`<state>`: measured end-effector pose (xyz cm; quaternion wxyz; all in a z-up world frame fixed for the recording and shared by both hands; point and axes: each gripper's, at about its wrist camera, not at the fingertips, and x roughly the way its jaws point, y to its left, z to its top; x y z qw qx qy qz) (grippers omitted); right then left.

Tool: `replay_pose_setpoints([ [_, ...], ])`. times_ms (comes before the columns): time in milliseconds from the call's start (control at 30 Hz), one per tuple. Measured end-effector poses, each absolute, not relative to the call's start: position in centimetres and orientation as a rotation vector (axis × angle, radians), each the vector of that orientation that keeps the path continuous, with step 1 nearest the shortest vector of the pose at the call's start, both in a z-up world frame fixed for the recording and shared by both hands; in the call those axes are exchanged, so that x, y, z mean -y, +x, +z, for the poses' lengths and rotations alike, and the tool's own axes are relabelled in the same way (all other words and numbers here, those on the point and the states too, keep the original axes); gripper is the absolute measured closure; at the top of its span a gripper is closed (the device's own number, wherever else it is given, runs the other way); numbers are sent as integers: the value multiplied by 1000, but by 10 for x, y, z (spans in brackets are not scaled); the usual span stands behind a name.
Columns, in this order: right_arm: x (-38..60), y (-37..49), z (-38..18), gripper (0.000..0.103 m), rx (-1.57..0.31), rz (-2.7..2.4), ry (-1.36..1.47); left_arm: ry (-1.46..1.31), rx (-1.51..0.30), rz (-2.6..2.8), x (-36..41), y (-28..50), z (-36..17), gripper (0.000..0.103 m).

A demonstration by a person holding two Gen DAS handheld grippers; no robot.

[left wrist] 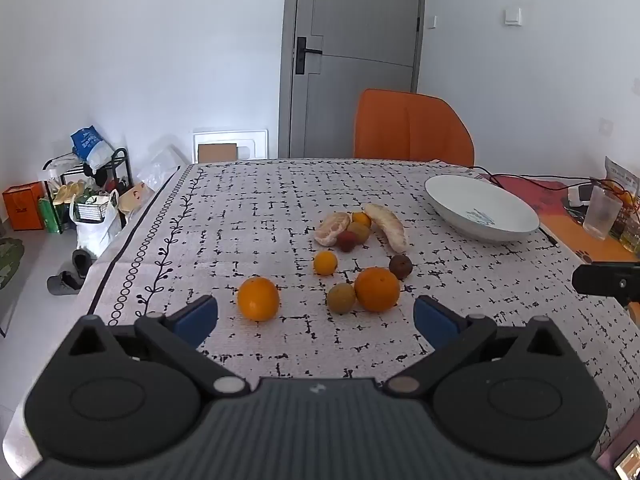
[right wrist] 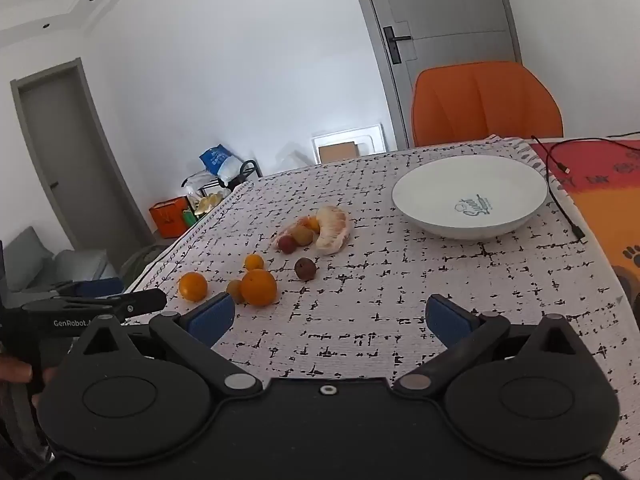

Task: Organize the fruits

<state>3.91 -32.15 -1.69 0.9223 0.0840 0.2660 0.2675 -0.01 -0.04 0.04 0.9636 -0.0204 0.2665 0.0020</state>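
Observation:
Several fruits lie loose on the patterned tablecloth. One orange sits just ahead of my left gripper, which is open and holds nothing. Beside it are a larger orange, a greenish kiwi, a small orange and a dark round fruit. Farther back lie pomelo segments in a small heap with other fruits. A white bowl stands empty at the far right. My right gripper is open over bare cloth, with the fruits ahead to its left and the bowl ahead to its right.
An orange chair stands behind the table by a grey door. A black cable runs past the bowl. A glass and clutter sit at the far right. Bags and a rack stand on the floor at left.

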Motion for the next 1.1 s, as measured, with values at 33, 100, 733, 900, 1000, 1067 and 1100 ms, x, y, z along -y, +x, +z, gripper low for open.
replay_pose_setpoints([
  [33,322,39,-17,0,-540,541,161,-40,-549,11,1,1,0,0],
  [100,312,37,-21,0,-549,521,105,-43,-551,12,1,2,1,0],
  [733,315,39,-23,0,-584,505,116,-53,-546,6,-2,-1,1,0],
  [900,315,40,-23,0,-588,502,115,-48,-544,4,-2,-1,0,0],
  [1000,315,40,-23,0,-589,500,116,-50,-547,2,-2,-1,-1,0],
  [1067,315,40,-24,0,-588,501,114,-50,-548,4,-3,0,-2,0],
  [1100,315,40,-24,0,-588,501,114,-49,-549,4,-3,0,-2,0],
])
